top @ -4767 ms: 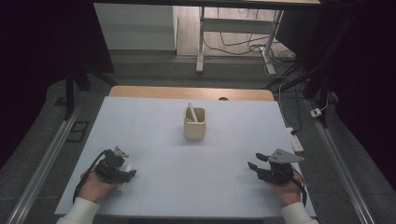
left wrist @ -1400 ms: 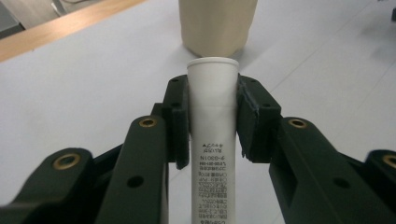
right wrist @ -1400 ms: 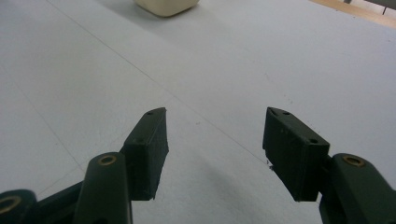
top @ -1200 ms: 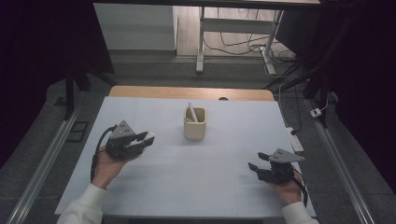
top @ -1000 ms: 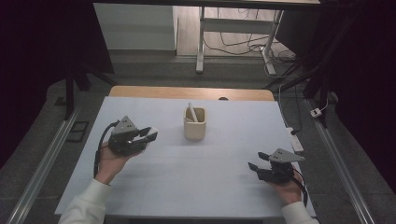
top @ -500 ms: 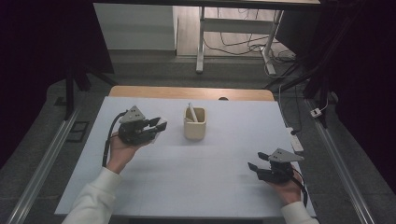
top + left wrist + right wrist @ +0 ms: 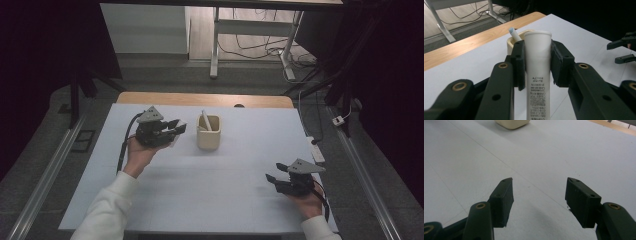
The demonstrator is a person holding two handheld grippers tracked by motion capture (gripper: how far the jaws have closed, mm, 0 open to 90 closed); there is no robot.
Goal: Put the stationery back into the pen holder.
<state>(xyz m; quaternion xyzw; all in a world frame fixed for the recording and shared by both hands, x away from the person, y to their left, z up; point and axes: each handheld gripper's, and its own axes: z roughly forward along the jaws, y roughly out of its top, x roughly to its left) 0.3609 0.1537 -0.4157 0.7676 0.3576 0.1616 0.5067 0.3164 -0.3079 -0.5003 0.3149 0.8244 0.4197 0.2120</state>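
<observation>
A cream cup (image 7: 208,134) stands mid-table with a white stick-like item (image 7: 205,120) leaning inside it. My left gripper (image 7: 176,131) hovers just left of the cup, shut on a white tube (image 7: 537,75) with printed text, the tube upright between the pads (image 7: 520,65). In the left gripper view the cup (image 7: 512,45) sits right behind the tube. My right gripper (image 7: 274,176) rests near the table's front right, open with nothing between its jaws. In the right gripper view (image 7: 537,202) the cup's base (image 7: 512,124) appears far ahead.
The white table top (image 7: 240,155) has a wooden strip (image 7: 205,99) along its far edge. Metal rails run down both sides on the floor. A desk frame with cables (image 7: 250,45) stands beyond the table.
My left gripper has lifted from the front left and travelled forward and right with the white tube, arriving beside the cup. The right gripper has stayed put.
</observation>
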